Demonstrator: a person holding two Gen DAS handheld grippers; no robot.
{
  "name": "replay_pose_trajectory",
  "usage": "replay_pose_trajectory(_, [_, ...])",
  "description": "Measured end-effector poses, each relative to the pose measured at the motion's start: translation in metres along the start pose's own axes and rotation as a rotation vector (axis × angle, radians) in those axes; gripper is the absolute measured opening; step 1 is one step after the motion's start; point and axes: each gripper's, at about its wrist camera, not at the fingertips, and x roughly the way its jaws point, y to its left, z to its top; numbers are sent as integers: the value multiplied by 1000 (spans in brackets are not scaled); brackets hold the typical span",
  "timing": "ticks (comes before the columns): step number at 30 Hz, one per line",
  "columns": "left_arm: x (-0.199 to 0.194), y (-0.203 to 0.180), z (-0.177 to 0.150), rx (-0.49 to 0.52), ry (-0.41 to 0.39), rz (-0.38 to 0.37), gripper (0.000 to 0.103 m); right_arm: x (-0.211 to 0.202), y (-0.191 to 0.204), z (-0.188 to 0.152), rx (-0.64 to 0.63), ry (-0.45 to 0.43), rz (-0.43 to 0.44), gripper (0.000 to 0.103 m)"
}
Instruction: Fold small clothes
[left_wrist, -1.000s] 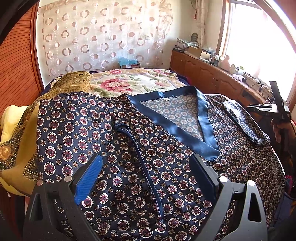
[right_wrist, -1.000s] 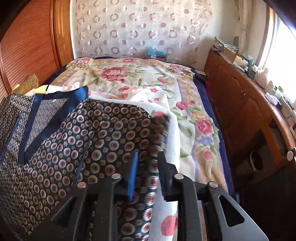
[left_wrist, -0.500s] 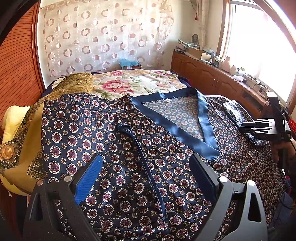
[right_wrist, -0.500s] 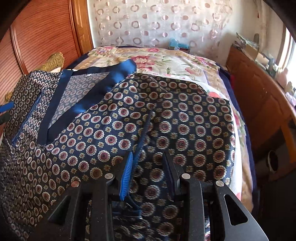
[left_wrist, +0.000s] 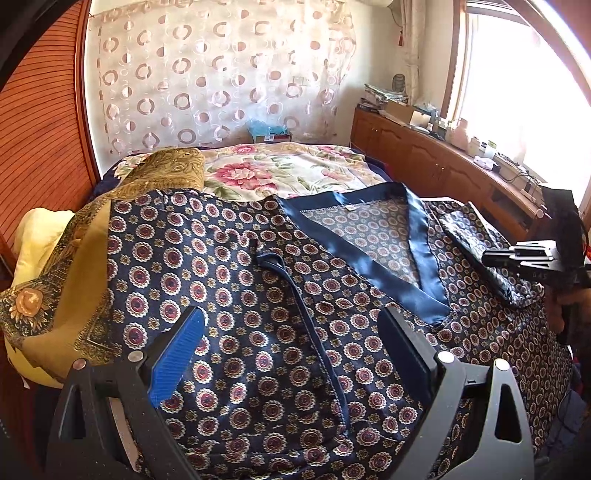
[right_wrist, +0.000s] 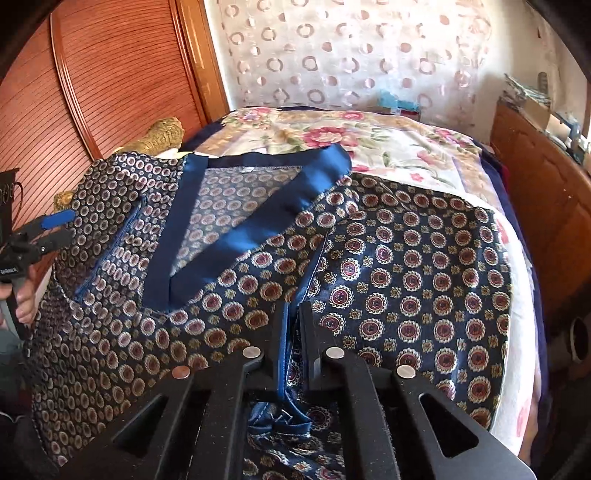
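Note:
A navy patterned satin garment (left_wrist: 236, 295) with a plain blue neckband (left_wrist: 354, 254) lies spread front-up on the bed; it also shows in the right wrist view (right_wrist: 406, 273). My left gripper (left_wrist: 291, 354) is open and empty, hovering over the garment's left half above a thin blue tie strip (left_wrist: 314, 332). My right gripper (right_wrist: 293, 332) is shut on the garment's blue-edged sleeve hem (right_wrist: 284, 369). The right gripper shows at the right edge of the left wrist view (left_wrist: 517, 254); the left gripper shows at the left edge of the right wrist view (right_wrist: 44, 229).
A floral bedspread (left_wrist: 288, 170) covers the bed. A gold patterned cloth (left_wrist: 74, 280) and a yellow pillow (left_wrist: 37, 236) lie at the left. A wooden cabinet (left_wrist: 443, 166) runs along the right under the window. A wooden slatted panel (right_wrist: 110, 74) stands at the left.
My right gripper has carried the sleeve inward over the garment's front and closed tighter on it. The left gripper has stayed open over the left half, shifting slightly.

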Motion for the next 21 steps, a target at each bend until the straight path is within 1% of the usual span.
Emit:
replay_pose_trajectory(4, [-1,8,5,1,-7,22,96,-6,-10,10,-9,-25,-53,28])
replay_pose_trajectory(5, [-2,12,7,0,-11,33,96,-10,-15,13,-11,-35,-77,33])
replay_pose_trajectory(7, [-2,20,12,-8,-18,49,96,-17,-26,18,-16,-51,-139,38])
replay_pose_trajectory(9, [-2,29,16,-15,-23,64,96,-20,-44,23,-6,-61,-201,38])
replay_pose_trajectory(13, [0,54,26,-37,-29,119,96,-13,-79,28,31,-42,-283,38])
replay_pose_trajectory(16, [2,73,29,-66,-26,150,96,4,-97,28,58,-12,-293,38])
replay_pose_trajectory(20, [6,92,31,-94,-16,197,96,25,-109,29,88,12,-285,38])
replay_pose_trajectory(21, [8,96,32,-98,-12,205,96,24,-113,32,92,14,-280,38])
